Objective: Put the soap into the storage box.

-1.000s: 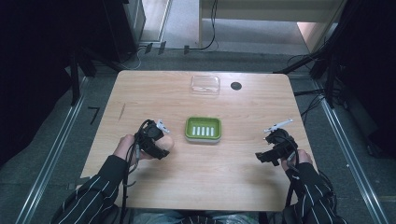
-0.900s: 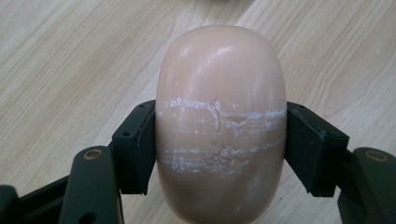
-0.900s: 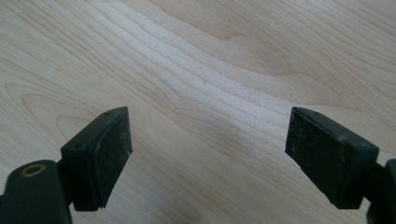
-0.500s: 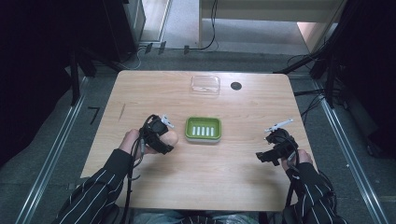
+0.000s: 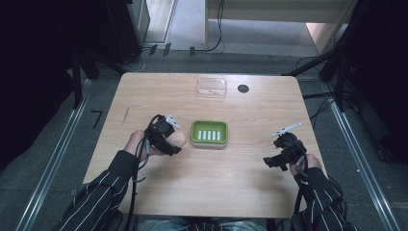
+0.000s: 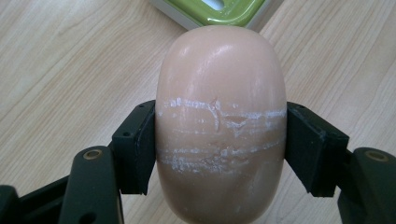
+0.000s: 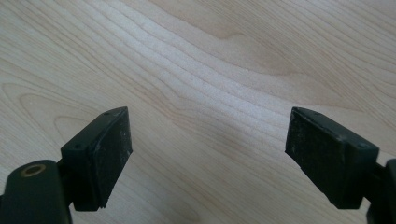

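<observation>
1. The left tool (image 5: 169, 137) is clamped on a pink soap bar (image 6: 221, 126), both pads pressing its scuffed sides, just beside the green soap dish (image 5: 209, 133).
2. The step looks like carrying soap to dish.
3. Next comes a short move over the slotted tray, then an easy release.
4. The right tool (image 7: 219, 154) waits wide open and empty above the surface (image 5: 231, 173).

Left claw (image 5: 169, 137) carried soap (image 5: 178, 139) nearer dish (image 5: 209, 133)
</observation>
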`<action>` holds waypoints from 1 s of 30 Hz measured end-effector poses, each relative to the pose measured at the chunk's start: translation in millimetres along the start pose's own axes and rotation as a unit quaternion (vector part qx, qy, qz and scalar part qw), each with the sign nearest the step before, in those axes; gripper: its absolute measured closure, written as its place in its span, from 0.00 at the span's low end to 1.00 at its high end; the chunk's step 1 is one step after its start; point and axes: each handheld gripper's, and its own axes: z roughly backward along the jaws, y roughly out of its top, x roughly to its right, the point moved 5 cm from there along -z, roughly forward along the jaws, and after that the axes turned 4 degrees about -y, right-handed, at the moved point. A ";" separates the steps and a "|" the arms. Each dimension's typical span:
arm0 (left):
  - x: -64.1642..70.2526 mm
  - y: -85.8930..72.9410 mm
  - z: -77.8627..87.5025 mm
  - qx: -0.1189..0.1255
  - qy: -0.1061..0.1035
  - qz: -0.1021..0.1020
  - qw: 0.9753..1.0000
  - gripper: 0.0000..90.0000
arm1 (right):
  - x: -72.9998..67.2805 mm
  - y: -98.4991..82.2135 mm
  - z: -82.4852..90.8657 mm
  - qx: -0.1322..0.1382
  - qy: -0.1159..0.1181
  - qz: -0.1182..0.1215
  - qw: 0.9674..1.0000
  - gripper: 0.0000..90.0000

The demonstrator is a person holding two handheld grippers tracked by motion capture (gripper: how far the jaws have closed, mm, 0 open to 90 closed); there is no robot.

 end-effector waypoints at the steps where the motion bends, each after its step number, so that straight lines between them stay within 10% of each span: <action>1: -0.3 0.6 0.3 -0.002 0.001 -0.001 1.000 0.37 | 0.0 0.0 0.0 0.000 0.000 0.000 1.000 0.17; 30: -2.2 34.2 9.1 0.033 0.005 -0.023 0.999 0.37 | -1.3 1.0 -0.7 -0.002 -0.001 0.003 1.000 0.17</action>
